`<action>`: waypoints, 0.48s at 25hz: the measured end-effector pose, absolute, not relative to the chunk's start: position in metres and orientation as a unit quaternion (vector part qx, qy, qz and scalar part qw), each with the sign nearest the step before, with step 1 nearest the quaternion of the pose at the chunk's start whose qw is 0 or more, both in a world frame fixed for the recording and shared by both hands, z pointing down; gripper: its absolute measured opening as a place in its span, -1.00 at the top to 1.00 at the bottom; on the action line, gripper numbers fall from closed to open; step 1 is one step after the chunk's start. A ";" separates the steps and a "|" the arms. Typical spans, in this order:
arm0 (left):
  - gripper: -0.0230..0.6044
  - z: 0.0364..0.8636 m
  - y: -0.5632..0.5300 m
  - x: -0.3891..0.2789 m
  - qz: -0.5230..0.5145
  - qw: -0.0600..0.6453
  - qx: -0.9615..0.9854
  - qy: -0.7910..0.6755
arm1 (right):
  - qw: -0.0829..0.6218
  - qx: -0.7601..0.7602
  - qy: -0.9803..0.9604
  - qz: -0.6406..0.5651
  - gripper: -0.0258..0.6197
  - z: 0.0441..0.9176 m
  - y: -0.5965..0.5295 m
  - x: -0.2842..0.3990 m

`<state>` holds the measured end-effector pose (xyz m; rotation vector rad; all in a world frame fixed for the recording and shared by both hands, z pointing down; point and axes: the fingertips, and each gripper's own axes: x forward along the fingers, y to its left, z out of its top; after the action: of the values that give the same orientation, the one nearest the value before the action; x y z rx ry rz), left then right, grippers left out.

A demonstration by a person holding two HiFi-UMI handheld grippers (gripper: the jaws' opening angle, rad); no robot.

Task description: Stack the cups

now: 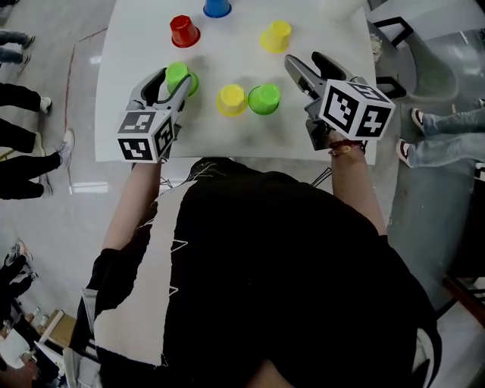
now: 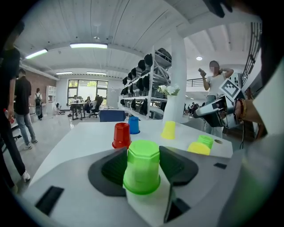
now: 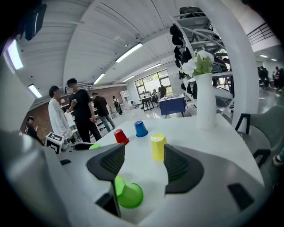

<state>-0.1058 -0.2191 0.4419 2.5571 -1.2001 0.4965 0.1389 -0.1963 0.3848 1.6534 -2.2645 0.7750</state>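
Observation:
A green cup stands upside down at the left of the white table, and my left gripper is shut on it. In the left gripper view both pads press the green cup's sides. A yellow cup and a second green cup stand side by side in the middle. My right gripper hovers open to their right with nothing between its jaws. The right gripper view shows that second green cup low beside the left jaw and another yellow cup farther off.
A red cup and a blue cup stand at the far side of the table. A white vase with flowers stands at the far right corner. Chairs are to the right, and people's legs to the left.

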 end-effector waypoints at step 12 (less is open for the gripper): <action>0.17 0.453 -0.181 -0.088 0.190 0.139 0.877 -0.419 | 0.123 0.548 -0.787 0.256 0.08 0.376 -0.176 0.150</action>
<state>-0.0881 -0.1815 0.4533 2.5359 -1.2110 0.5503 0.1495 -0.1760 0.3765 1.5998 -2.2951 0.7477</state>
